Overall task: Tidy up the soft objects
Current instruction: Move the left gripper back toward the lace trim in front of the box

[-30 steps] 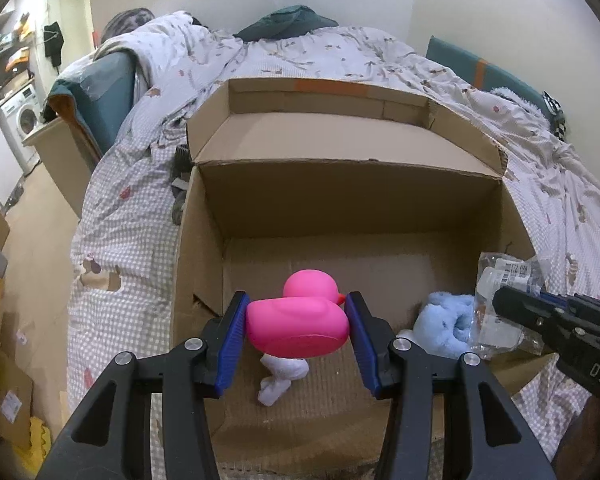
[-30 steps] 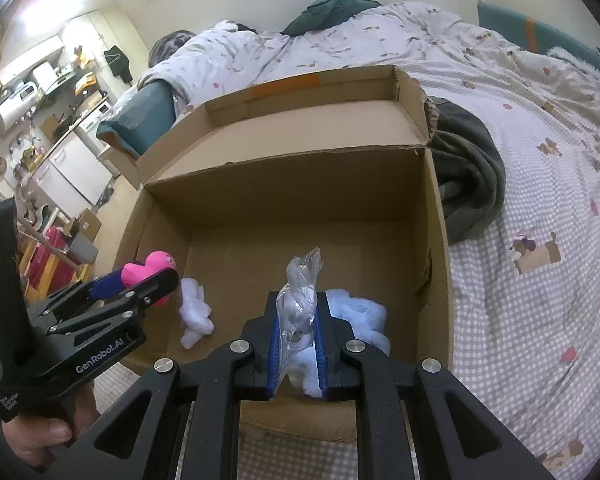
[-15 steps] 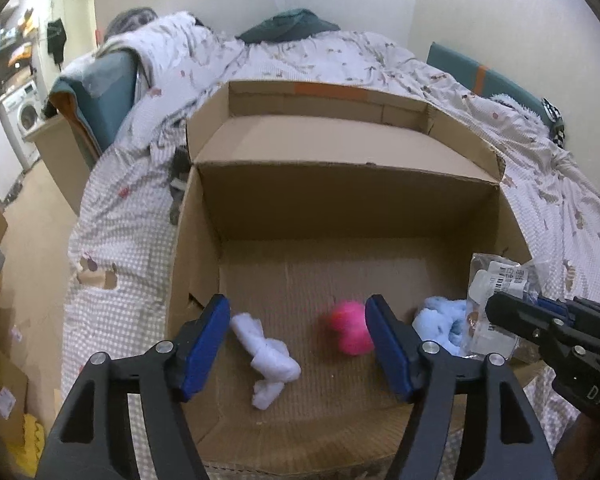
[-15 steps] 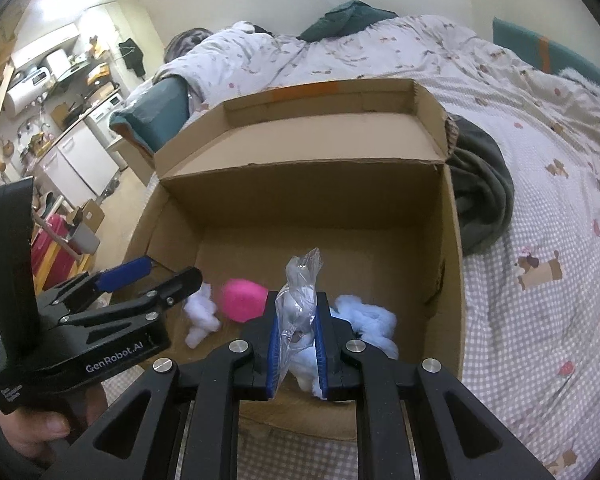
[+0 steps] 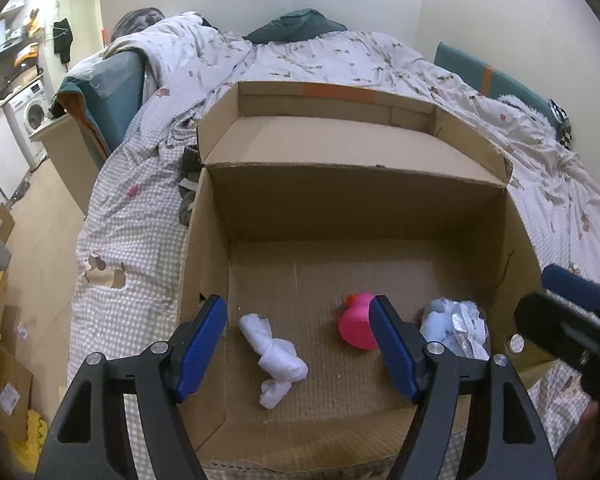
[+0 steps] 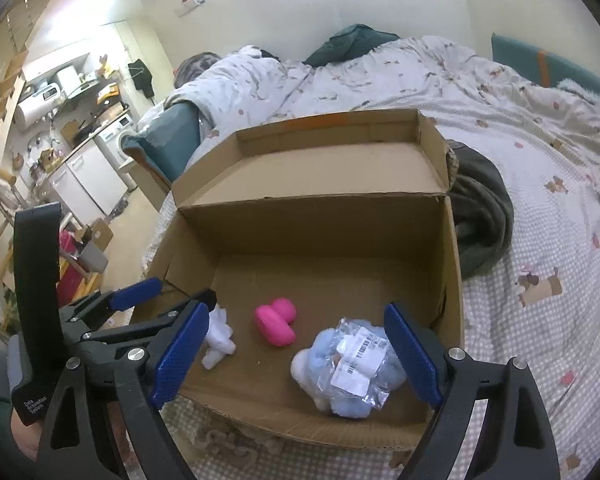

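Both grippers tilt down over the box (image 5: 352,208). The left gripper (image 5: 298,346) has its jaws spread wide with nothing between them; the duck (image 5: 356,326) lies at 1 o'clock from it. The right gripper (image 6: 296,356) has jaws that just opened, and the bag (image 6: 356,364) lies loose on the floor below them.

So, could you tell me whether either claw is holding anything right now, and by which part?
Nothing is held: both the left claw and right claw are open.
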Available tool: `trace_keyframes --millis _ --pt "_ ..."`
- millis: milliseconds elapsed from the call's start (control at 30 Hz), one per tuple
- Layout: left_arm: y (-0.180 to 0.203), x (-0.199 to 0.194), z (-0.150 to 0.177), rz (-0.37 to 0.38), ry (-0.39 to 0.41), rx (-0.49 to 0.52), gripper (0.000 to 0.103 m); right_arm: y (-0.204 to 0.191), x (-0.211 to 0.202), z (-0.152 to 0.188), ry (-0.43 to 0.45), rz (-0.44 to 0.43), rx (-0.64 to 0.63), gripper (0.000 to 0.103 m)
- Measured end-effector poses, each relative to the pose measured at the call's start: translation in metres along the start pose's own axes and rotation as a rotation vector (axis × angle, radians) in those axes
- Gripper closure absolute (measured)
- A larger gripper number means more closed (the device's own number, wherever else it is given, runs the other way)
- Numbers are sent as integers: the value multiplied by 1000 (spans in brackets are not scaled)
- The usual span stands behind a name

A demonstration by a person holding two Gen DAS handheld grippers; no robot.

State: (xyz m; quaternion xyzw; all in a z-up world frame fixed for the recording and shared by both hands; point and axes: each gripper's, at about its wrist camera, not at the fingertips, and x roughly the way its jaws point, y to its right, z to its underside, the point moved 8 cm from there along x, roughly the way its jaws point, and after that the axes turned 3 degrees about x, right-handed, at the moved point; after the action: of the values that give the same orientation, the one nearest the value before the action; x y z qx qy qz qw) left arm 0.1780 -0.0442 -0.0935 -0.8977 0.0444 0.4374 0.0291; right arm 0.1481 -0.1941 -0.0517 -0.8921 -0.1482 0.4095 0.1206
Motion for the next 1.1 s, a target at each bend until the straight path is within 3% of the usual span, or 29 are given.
trace_keyframes --millis 533,767,1100 --pt "-10 -36 -4 -51 53 12 32 9 -16 1 24 38 36 8" --pt "-28 -68 -3 -126 92 -4 30 5 -42 9 51 53 15 8" --pt "-48 -87 41 -123 28 -86 29 -5 -61 39 30 54 13 8"
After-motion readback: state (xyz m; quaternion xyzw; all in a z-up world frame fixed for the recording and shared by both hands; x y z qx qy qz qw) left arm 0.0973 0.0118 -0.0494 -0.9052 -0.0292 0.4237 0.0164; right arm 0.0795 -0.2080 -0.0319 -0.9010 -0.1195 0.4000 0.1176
